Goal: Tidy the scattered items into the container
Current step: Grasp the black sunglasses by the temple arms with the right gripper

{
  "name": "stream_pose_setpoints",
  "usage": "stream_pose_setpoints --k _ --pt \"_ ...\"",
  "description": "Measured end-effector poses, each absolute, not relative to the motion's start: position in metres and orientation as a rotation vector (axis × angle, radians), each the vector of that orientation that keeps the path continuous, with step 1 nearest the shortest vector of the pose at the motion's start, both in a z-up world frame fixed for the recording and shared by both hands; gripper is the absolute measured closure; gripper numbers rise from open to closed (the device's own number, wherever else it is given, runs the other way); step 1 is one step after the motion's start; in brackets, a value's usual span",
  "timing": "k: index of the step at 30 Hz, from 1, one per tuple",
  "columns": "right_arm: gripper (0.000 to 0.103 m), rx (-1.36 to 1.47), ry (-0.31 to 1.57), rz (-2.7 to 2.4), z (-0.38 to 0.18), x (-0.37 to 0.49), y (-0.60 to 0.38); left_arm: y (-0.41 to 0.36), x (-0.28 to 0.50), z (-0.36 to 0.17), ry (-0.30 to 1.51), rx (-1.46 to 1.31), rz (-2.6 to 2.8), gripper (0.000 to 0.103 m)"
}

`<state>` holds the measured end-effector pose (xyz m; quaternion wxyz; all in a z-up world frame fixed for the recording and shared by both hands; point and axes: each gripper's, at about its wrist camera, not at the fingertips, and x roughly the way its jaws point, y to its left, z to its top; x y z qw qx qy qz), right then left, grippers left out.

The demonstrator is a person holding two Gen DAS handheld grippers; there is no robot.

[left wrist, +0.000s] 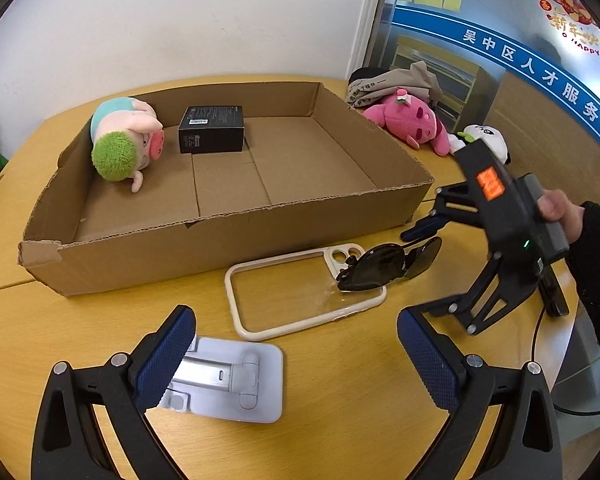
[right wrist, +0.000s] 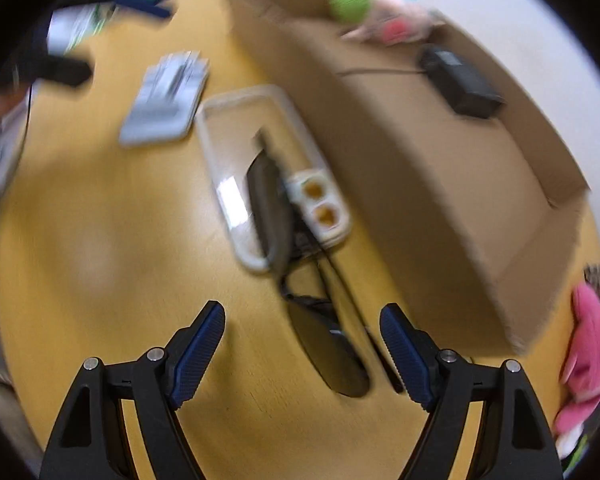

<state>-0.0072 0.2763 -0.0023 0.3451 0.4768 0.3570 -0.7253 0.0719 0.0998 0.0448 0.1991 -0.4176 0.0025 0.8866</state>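
Observation:
A shallow cardboard box (left wrist: pixel 220 216) on the yellow table holds a green-haired pig plush (left wrist: pixel 124 140) and a small black box (left wrist: pixel 212 128). In front of it lie a clear phone case (left wrist: pixel 284 288), dark sunglasses (left wrist: pixel 380 266) partly on the case, and a grey phone stand (left wrist: pixel 236 380). My left gripper (left wrist: pixel 294 316) is open low over the table, its left finger above the stand. My right gripper (right wrist: pixel 302 310), held by a hand, is open and points steeply down. One lens of the sunglasses (right wrist: pixel 328 356) lies between its fingers, and the pads are clear of it.
A pink plush (left wrist: pixel 408 120), a white plush (left wrist: pixel 488 140) and a bundle of clothing (left wrist: pixel 396 84) lie right of the box, near the table's far edge. A white wall and a glass partition stand behind. The right wrist view is motion-blurred.

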Motion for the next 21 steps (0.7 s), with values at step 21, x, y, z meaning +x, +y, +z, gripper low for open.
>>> stream_pose_setpoints --k 21 --pt "0.052 1.449 0.382 -2.268 -0.001 0.060 0.286 0.137 0.049 0.026 -0.131 -1.313 2.275 0.001"
